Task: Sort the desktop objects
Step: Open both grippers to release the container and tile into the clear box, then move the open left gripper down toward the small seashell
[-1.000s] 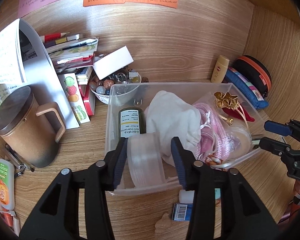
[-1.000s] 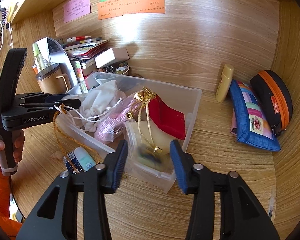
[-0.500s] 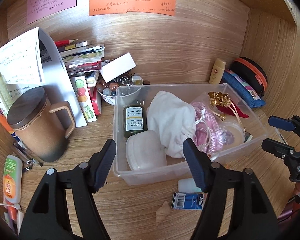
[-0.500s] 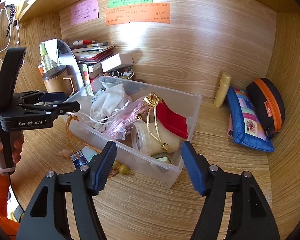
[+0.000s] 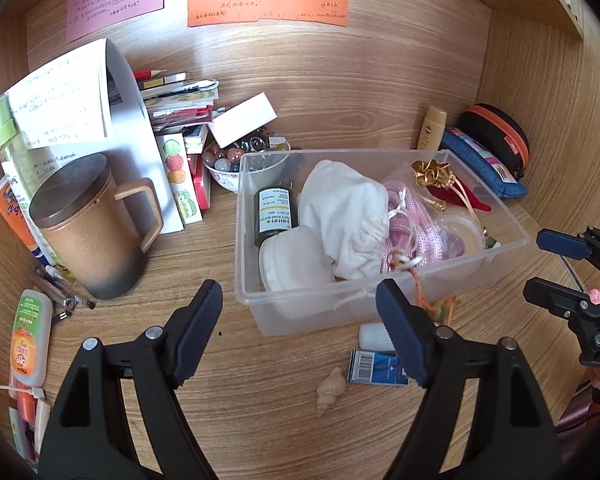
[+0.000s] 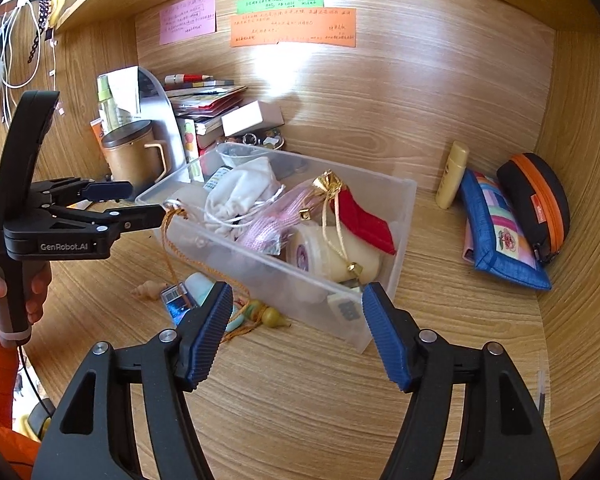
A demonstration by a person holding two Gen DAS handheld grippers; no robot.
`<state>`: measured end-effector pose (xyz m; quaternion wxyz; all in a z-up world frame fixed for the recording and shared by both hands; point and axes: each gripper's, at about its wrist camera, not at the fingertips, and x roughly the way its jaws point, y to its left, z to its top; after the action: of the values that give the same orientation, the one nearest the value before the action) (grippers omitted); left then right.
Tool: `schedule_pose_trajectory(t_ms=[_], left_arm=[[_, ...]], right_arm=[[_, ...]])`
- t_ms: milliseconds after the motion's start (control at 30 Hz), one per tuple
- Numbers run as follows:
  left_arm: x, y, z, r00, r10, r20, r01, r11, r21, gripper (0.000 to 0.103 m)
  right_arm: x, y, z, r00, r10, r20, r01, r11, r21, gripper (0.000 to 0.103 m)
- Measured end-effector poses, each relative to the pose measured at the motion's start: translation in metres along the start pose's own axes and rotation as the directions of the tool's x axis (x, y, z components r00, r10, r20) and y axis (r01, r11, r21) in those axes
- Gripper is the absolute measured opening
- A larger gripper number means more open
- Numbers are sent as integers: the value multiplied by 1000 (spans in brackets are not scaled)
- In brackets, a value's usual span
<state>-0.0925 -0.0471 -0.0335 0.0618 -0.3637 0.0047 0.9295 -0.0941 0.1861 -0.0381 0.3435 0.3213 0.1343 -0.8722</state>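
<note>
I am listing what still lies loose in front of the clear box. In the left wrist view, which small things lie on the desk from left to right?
Orange-label tube → seashell → blue barcode box → orange tassel charm, right against the front wall of the clear box.

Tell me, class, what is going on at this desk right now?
A person is sorting desk clutter with two handheld grippers. The left gripper and right gripper are both open and hold nothing, hovering at the near side of a clear plastic bin. Inside it lie a white pouch, a dark bottle and a round white jar. A small shell lies loose on the desk.
</note>
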Motion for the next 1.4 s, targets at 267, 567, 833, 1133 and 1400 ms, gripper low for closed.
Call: schedule_pose_trajectory(t_ms=[267,567,833,1133,1400], left_arm=[[9,3,-22,998,2,-62,-2,1000,0,80],[24,4,-40,992,-26,-125,29,999,17,80],[26,5,-47,990,-61,-126,65,997,29,79],[26,2,-47,988,-87,-125,94,994,51,71],[29,0,-52,985,-97,-146,109,991,73,65]], right_arm=[[14,5,-13,999,22,-44,-21,999,31,64],[38,3,-25,994,8,-113,2,996,89,64],[51,7,-24,990,-1,-144,15,995,95,56],[62,15,-19,987,-3,-159,17,996,83,45],[71,21,-14,985,-6,-172,19,997,70,38]])
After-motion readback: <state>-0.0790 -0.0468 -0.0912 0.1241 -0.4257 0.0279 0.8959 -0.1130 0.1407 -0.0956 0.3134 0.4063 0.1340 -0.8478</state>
